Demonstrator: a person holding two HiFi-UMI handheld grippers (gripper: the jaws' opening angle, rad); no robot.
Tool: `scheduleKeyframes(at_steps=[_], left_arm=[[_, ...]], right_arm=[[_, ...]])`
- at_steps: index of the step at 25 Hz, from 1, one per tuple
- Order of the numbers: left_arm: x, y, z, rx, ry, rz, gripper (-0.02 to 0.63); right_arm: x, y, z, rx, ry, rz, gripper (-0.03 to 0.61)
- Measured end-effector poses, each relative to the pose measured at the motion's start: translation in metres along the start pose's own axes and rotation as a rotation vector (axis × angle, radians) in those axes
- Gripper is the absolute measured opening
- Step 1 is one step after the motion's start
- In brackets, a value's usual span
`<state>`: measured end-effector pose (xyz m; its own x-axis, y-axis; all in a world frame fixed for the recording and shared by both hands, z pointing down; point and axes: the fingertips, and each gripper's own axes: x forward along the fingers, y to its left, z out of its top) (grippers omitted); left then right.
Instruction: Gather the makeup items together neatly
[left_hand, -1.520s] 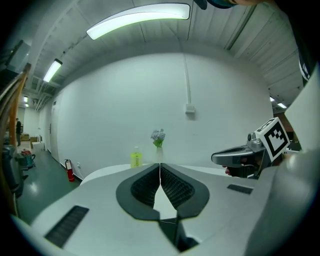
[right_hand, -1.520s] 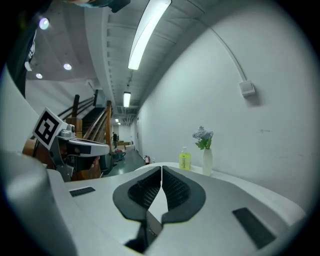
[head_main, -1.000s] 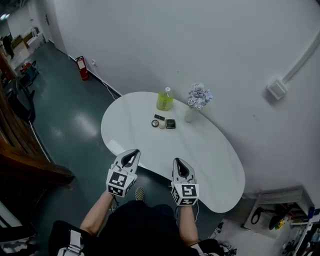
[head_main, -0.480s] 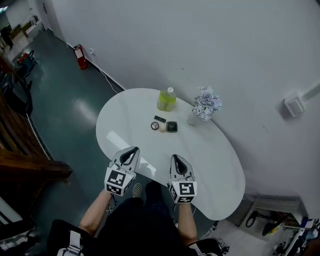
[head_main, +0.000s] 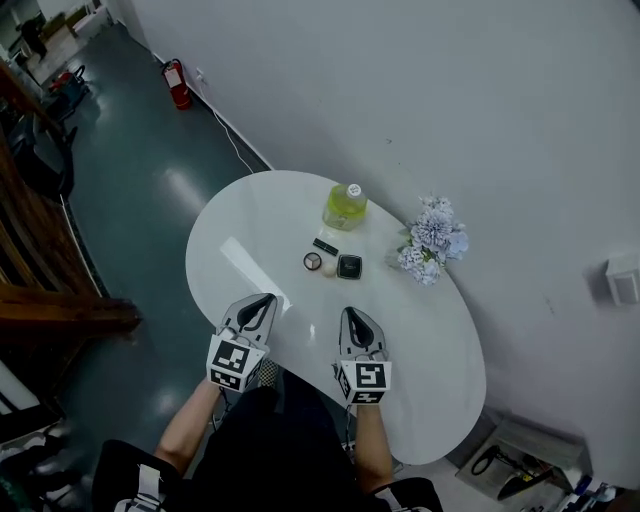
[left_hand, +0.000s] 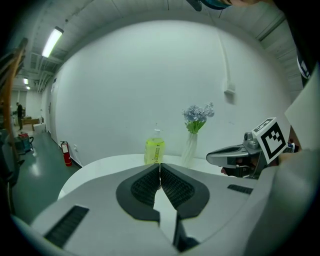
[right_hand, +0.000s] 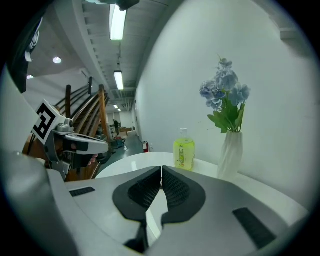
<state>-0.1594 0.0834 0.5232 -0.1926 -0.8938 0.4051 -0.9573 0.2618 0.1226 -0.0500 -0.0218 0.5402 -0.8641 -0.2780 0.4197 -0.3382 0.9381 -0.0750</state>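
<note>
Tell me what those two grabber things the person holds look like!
The left hand-held gripper and the right hand-held gripper are pale grey, each with two pointed jaws shaped like a beak. Black ribbed pads line the jaws. At the back sits a white cube printed with black square markers.

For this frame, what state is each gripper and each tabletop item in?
Left gripper: shut, empty.
Right gripper: shut, empty.
Yellow-green plastic bottle: upright, capped.
White vase of pale blue flowers: upright.
Black square makeup case: flat on white table, untouched.
</note>
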Motion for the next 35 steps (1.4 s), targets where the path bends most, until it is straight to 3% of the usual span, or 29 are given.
scheduleKeyframes(at_steps=[8,21,22,25,35], left_arm=[[0.031,0.019,-0.032,-0.058,0.079,0.050,0.020],[0.048,0.054,-0.054,-0.135,0.117,0.141,0.020],[0.048,0.056,-0.055,-0.141,0.117,0.147,0.020],[0.049,0.059,-0.057,-0.148,0.126,0.158,0.020],[0.050,0.067,-0.066,-0.176,0.145,0.187,0.020]], right_arm=[[0.051,-0.013,-0.028,0.013,0.081,0.067,0.032],[0.123,-0.026,-0.053,-0.043,0.187,0.146,0.035],[0.128,-0.025,-0.055,-0.045,0.199,0.156,0.041],[0.143,-0.022,-0.065,-0.043,0.241,0.193,0.147],[0.169,-0.024,-0.083,-0.091,0.295,0.176,0.150]])
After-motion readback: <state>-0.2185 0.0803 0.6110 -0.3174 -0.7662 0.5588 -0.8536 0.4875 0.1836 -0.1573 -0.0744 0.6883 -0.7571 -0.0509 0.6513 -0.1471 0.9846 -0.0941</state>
